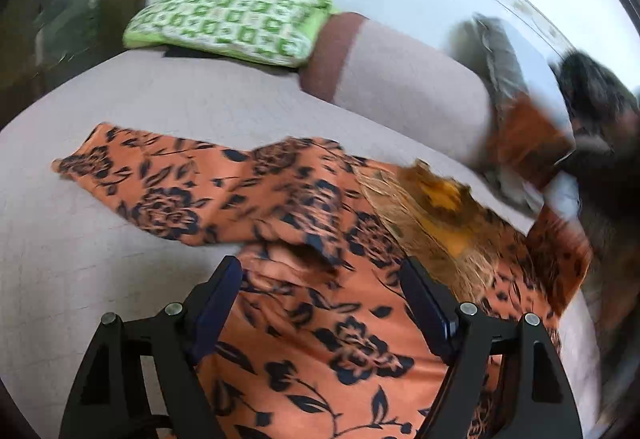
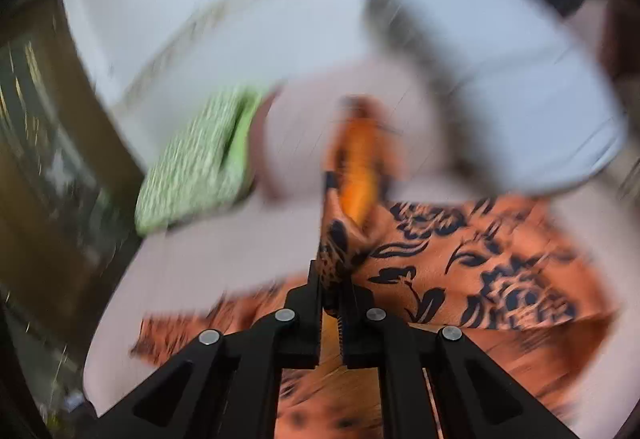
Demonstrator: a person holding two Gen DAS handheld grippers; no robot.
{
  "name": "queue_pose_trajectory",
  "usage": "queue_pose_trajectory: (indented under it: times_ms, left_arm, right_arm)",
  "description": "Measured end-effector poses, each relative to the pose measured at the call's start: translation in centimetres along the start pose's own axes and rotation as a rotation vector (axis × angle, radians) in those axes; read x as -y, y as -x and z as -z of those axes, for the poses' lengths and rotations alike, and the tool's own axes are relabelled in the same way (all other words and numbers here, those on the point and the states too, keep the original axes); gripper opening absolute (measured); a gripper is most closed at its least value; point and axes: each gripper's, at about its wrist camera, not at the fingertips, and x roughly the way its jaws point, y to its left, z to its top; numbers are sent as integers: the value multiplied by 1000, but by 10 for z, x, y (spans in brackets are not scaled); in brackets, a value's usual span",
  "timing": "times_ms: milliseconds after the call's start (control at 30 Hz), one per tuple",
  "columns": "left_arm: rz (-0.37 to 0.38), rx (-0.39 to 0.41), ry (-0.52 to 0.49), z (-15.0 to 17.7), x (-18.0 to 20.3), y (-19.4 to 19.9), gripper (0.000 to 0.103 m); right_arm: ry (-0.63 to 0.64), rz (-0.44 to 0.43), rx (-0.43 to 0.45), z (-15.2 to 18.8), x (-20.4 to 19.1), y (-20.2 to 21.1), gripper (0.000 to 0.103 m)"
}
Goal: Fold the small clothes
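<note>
Finding one: the orange garment with a dark navy floral print lies on the pale pinkish bed sheet, spread out and rumpled, one long part trailing off to my left. I judge the fold barely begun: no neat folded edge shows, and squaring and stacking are still to do.

Finding two: my left tongs are released, fingers wide apart over the cloth, holding nothing. My right tongs are clenched on a pinched ridge of the same garment, raised off the sheet; that view is heavily blurred.

Finding three: a green-and-white patterned pillow and a pale bolster with a brown end band lie beyond the garment, against the wall.

Finding four: no brand, label or legible writing in either view
</note>
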Motion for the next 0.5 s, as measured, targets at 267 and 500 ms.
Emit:
queue_pose_trajectory:
  times_ms: [267,500]
  left_arm:
    - [-38,-52,151,-4,-30,-13,82]
    - [-21,-68,17,4,2,-24,82]
  right_arm:
    - [9,-96,-172,51,38,-38,86]
    - [-401,-81,-19,72,172,65,88]
